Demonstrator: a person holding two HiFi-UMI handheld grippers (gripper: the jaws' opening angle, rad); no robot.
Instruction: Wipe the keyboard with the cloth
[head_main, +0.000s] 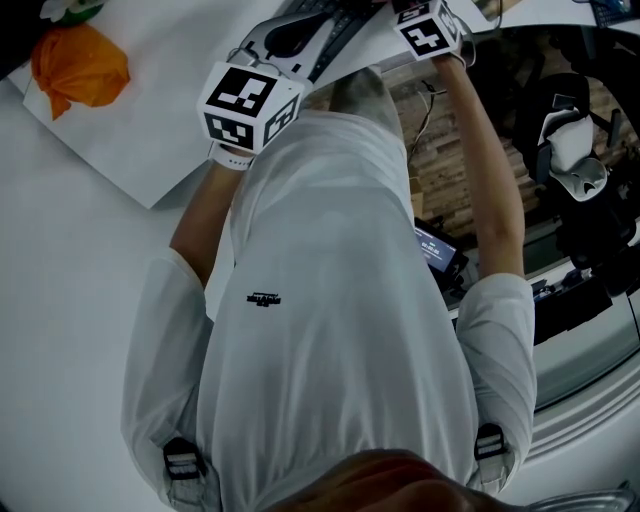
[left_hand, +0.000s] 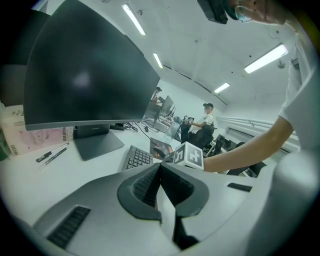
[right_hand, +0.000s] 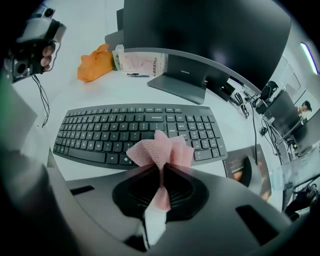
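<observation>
Found right gripper (right_hand: 161, 186) clamped on a pink cloth (right_hand: 161, 150), jaws pinched at its waist, leaving a ruffled fan ahead of the tips and a pale tail trailing back between them. Found left gripper (left_hand: 161, 175) closed on nothing, jaws meeting, held off to the left and pointed toward the monitor (left_hand: 85, 65).

Judged the step in hand as bringing the cloth down onto the keyboard (right_hand: 137, 131) to begin the wipe. Placed the cloth over the near edge, around the bottom key row, right of centre. Could not confirm contact.

Recommended:
- Lower enough to flatten the fan on the key tops, keeping the jaw tips off the keys.
- Sweep along one row end to end, then shift up a row.
- Overlap passes, given the small bunch of cloth exposed and the narrow strip likely covered each time.
- Keep pressure light, to avoid depressing keys or pushing the board toward the monitor stand (right_hand: 180, 82).
- Consider steadying the board's left end with the empty left gripper.
- Keep clear of the dark pad (right_hand: 246, 172) just beside the right end.

Noted the keyboard as black, full-size with number block, gently curved, lying flat on the white desk (right_hand: 95, 95) in front of the monitor, near edge toward the right gripper. Saw no obvious dust or marks at this sharpness. Noted an orange bundle (right_hand: 95, 62) well apart at far left
</observation>
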